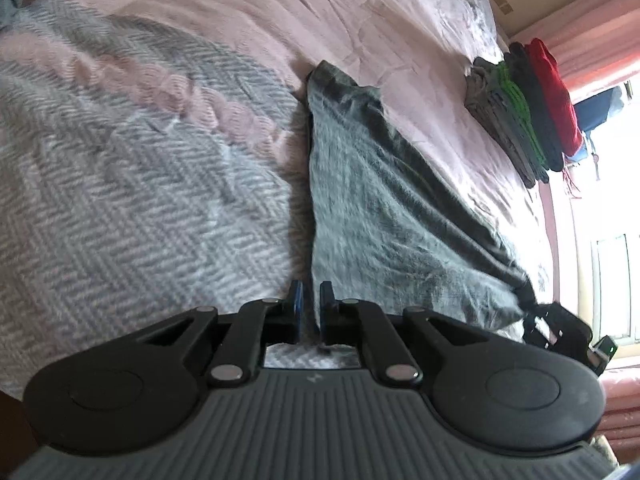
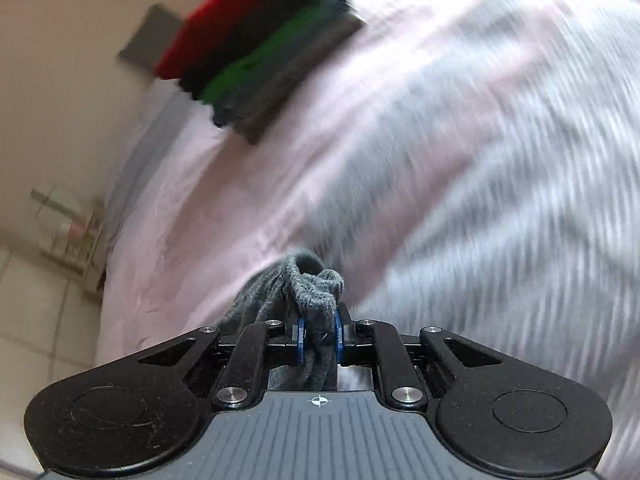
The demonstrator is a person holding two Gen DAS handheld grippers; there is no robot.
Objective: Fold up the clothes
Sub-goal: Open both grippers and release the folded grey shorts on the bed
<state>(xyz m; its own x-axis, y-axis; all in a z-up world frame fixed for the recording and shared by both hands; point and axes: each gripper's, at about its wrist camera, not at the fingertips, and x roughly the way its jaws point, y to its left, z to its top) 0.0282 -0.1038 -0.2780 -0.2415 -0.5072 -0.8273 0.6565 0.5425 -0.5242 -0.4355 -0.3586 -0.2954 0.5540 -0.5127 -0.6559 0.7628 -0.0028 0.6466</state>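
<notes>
Where the right gripper (image 2: 319,334) meets the cloth, its jaws are clenched on a bunched, ribbed edge of the grey garment (image 1: 384,200), with fabric pinched between the blue pads (image 2: 301,336) and hanging below them. A narrow gap is seen between the jaws of the left gripper (image 1: 310,304); the garment's near edge lies close beside them, but whether cloth is pinched there cannot be told. The garment is stretched flat across the bed (image 1: 240,20), from a corner near the grey herringbone blanket (image 1: 120,200) to the corner held at the right. Open pink bedding is left beyond it, and a stack of folded clothes (image 1: 524,108) sits well apart by the bed's far edge.
</notes>
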